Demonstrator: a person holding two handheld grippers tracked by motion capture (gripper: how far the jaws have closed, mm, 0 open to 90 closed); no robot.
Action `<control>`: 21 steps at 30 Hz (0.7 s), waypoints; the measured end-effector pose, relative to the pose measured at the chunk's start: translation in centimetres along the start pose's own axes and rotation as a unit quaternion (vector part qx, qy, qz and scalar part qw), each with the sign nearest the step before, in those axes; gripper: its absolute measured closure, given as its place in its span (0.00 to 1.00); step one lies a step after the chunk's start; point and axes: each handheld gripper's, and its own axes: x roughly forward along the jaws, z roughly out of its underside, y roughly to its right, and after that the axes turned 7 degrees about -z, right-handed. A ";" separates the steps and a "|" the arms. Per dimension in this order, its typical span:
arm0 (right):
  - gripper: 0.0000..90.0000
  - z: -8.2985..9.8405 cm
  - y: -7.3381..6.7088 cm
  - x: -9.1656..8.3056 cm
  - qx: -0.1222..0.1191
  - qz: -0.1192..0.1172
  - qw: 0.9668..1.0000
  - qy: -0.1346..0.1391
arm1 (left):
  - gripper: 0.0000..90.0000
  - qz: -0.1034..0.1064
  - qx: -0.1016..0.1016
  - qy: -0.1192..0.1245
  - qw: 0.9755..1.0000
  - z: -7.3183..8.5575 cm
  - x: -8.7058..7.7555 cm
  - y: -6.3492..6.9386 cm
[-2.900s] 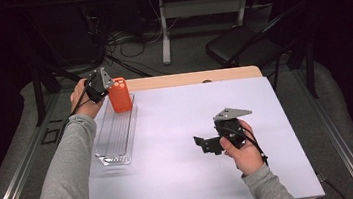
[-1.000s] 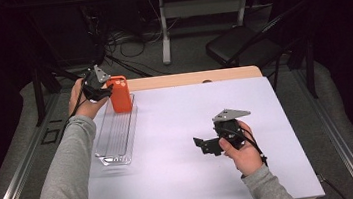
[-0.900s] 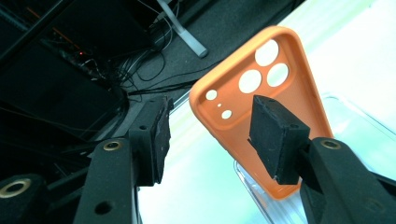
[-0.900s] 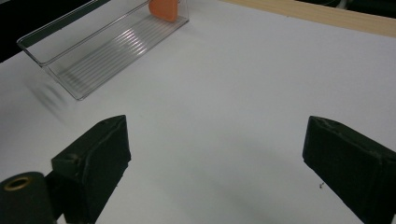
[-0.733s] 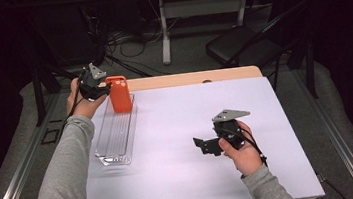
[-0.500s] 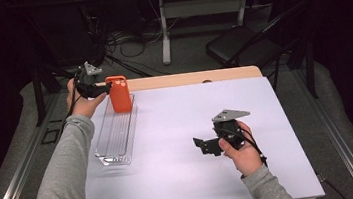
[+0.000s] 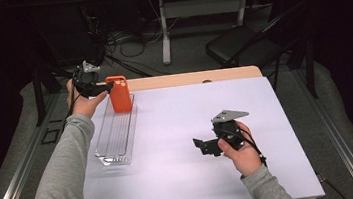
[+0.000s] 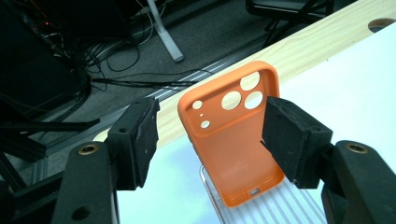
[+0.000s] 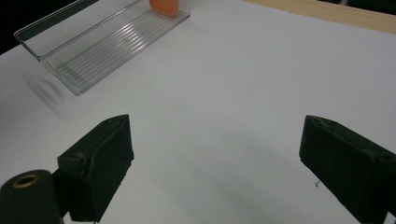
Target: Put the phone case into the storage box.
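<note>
An orange phone case (image 7: 119, 93) stands upright at the far end of a clear ribbed tray (image 7: 116, 136) on the left of the table. My left gripper (image 7: 105, 87) hovers just left of the case's top. In the left gripper view the case (image 8: 231, 135), camera holes uppermost, shows beyond my left gripper (image 8: 210, 135). Its jaws have just been opening, and neither pad touches the case. My right gripper (image 7: 201, 144) hangs open over the bare white table (image 7: 175, 109) at the right, with nothing between the pads of the right gripper (image 9: 215, 158).
The tray (image 9: 93, 51) lies lengthwise near the table's left edge. A wooden strip (image 7: 192, 78) runs along the far edge. Beyond it are floor cables (image 7: 122, 40), a desk leg (image 7: 164, 30) and a dark chair (image 7: 243, 44).
My left gripper has let go of the orange case and drawn back a little to the left, jaws wider. The case stays upright in the tray. The right hand has not moved.
</note>
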 end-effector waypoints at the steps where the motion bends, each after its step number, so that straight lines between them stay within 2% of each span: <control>1: 0.11 0.0 0.0 0.1 0.001 -0.001 1.000 0.000 | 0.40 0.000 -0.001 0.000 1.000 0.0 0.0 0.0; 4: 0.16 0.1 -0.1 0.1 0.002 -0.002 1.000 -0.004 | 0.40 0.001 -0.007 0.002 1.000 -0.1 -0.2 -0.1; 7: 0.16 0.2 -0.1 0.3 0.001 -0.005 1.000 -0.008 | 0.40 0.001 -0.006 0.003 1.000 -0.1 -0.3 -0.1; 11: 0.16 0.3 -0.1 0.4 0.002 -0.007 1.000 -0.012 | 0.40 0.012 -0.010 0.003 1.000 -0.2 -0.5 0.1; 15: 0.16 0.3 0.0 0.4 0.004 -0.007 1.000 -0.008 | 0.40 0.016 -0.010 0.002 1.000 -0.4 -0.7 0.4; 21: 0.16 0.2 0.1 0.3 0.003 -0.005 1.000 -0.006 | 0.39 0.038 -0.015 0.014 0.999 -0.8 -1.4 0.9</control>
